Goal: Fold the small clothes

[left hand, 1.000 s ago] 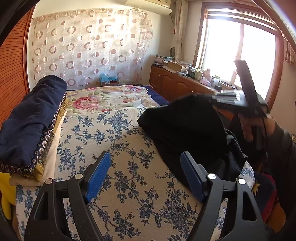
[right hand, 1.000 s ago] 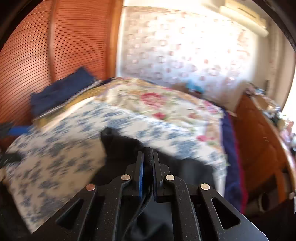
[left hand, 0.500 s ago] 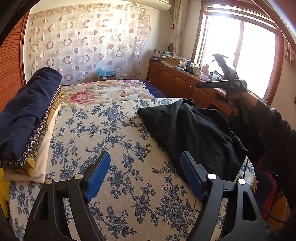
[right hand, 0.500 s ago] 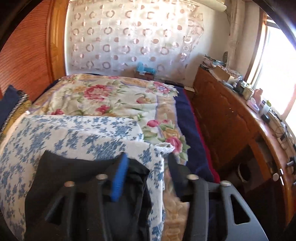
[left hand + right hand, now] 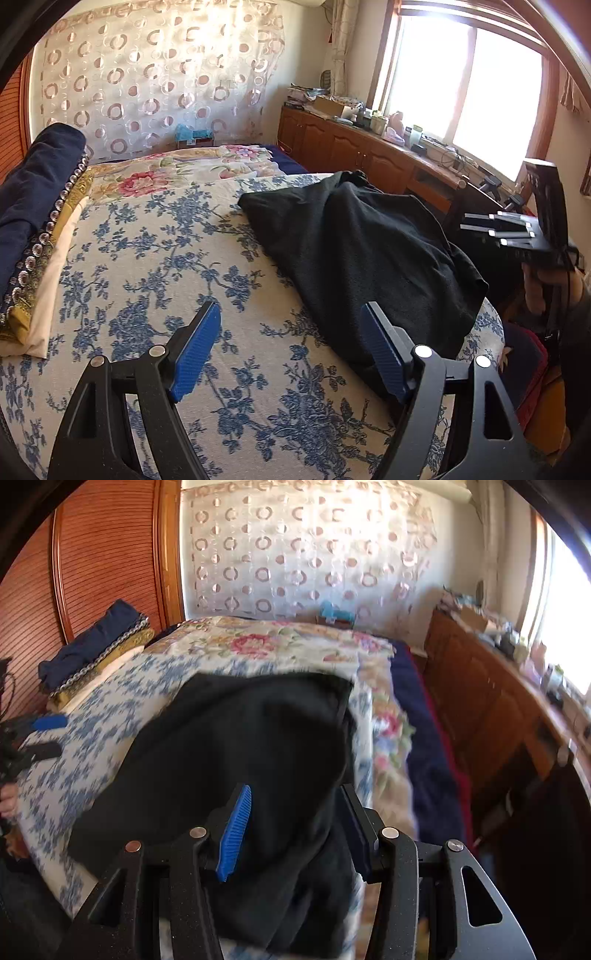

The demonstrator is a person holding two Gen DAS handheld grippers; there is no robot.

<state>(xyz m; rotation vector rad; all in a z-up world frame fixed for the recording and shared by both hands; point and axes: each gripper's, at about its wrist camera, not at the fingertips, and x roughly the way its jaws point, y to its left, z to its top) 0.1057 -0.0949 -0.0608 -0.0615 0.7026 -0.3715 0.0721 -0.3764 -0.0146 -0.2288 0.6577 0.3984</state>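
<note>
A black garment [image 5: 362,251] lies crumpled on the right side of a blue-flowered bed cover [image 5: 155,266]; it also fills the middle of the right wrist view [image 5: 243,746], hanging over the bed's near edge. My left gripper [image 5: 291,347] is open and empty, low over the cover, left of the garment's near corner. My right gripper [image 5: 295,819] is open, its blue pads [image 5: 234,830] either side of the garment's near part, not closed on it. It also shows at the right edge of the left wrist view [image 5: 517,229].
A stack of folded bedding with a dark blue top [image 5: 33,206] lies along the bed's left side. A floral quilt [image 5: 177,170] covers the far end. A wooden cabinet [image 5: 354,151] with clutter runs under the window, right of the bed.
My right gripper let go of the black garment, opened, swung off past the bed's edge, then came back low over the garment. The garment dropped flat onto the bed. The left gripper barely moved.
</note>
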